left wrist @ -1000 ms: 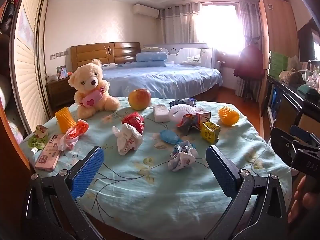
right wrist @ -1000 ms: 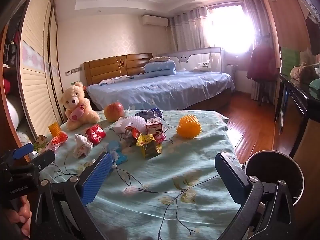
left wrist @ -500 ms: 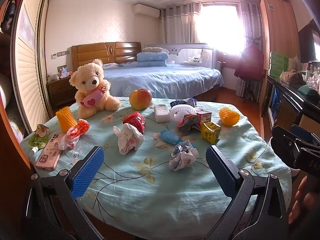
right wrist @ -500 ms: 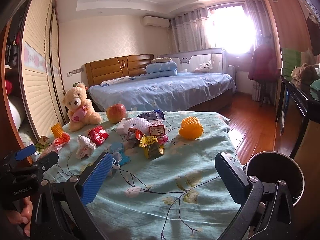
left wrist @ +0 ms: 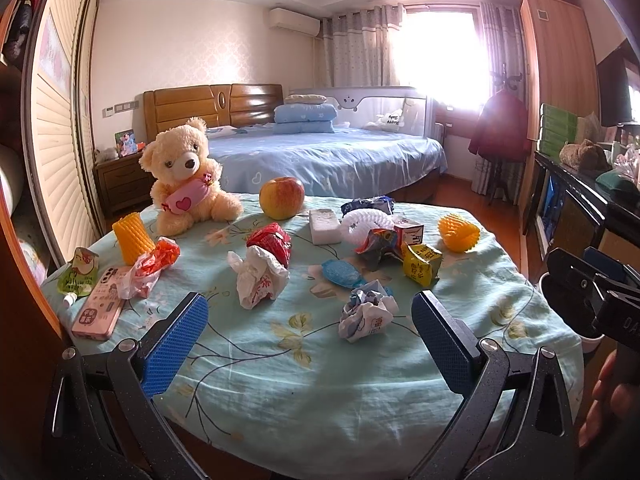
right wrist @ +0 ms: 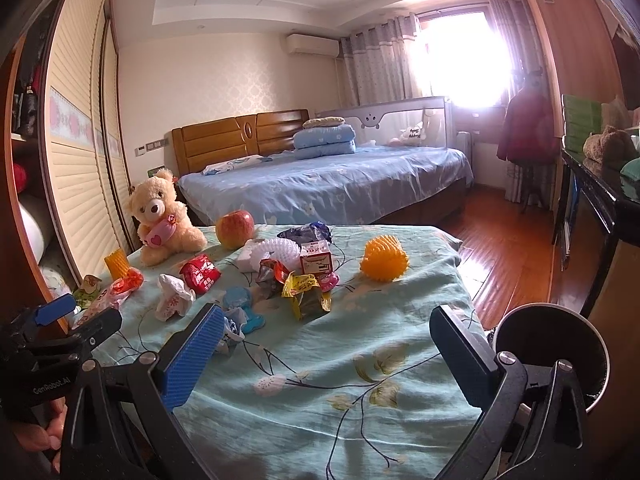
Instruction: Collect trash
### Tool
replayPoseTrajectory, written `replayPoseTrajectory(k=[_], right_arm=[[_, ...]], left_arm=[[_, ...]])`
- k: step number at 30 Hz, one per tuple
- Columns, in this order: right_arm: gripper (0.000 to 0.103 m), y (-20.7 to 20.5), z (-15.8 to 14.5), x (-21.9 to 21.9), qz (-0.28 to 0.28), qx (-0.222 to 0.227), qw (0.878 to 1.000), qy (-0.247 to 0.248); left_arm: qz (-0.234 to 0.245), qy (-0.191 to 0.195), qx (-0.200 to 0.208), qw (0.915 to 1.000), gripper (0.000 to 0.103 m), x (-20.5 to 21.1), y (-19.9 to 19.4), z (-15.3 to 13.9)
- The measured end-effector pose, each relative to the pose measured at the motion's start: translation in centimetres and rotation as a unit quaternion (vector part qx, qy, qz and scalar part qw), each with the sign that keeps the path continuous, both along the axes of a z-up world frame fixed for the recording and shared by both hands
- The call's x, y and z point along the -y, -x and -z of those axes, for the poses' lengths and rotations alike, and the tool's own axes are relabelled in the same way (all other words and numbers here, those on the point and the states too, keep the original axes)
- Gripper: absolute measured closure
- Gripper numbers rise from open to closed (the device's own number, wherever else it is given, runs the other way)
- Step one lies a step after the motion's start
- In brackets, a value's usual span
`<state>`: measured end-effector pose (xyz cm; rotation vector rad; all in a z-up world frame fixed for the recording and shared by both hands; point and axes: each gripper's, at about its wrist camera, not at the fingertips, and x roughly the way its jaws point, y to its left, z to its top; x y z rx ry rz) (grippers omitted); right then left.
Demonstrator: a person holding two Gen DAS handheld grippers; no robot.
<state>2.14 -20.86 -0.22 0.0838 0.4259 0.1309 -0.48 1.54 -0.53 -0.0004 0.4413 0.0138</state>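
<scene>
Two crumpled paper wads (left wrist: 366,316) (left wrist: 259,280) lie on the table (left wrist: 280,364).

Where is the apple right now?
In the left wrist view, the apple sits on the table's far side, between the teddy bear and white foam block.

Bin (right wrist: 560,344) partly behind right tongs, crumpled paper (right wrist: 232,330) half hidden, carton print unreadable

Left gripper (left wrist: 310,334): black speckled frame, two arms with blue ribbed pads (left wrist: 176,342), silver screws at the pivots. Right gripper (right wrist: 326,354): same build, textured blue pad (right wrist: 196,358) at lower left and a darker one at lower right. White lettering "GenRobot.AI" marks the black body at lower left.
</scene>
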Motion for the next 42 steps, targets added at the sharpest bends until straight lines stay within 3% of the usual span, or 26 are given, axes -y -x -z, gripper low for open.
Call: replayPoseTrajectory(k=[28, 42], right_arm=[[0.0, -0.1, -0.2, -0.4, -0.006, -0.006, 1.0, -0.003], [0.0, -2.0, 1.6, -2.2, -0.059, -0.056, 0.996, -0.037]], left_arm=[[0.001, 0.005, -0.008, 1.0, 0.0, -0.2, -0.1, 0.4], [-0.025, 0.013, -0.045, 0.9986, 0.0, -3.3, -2.0, 2.0]])
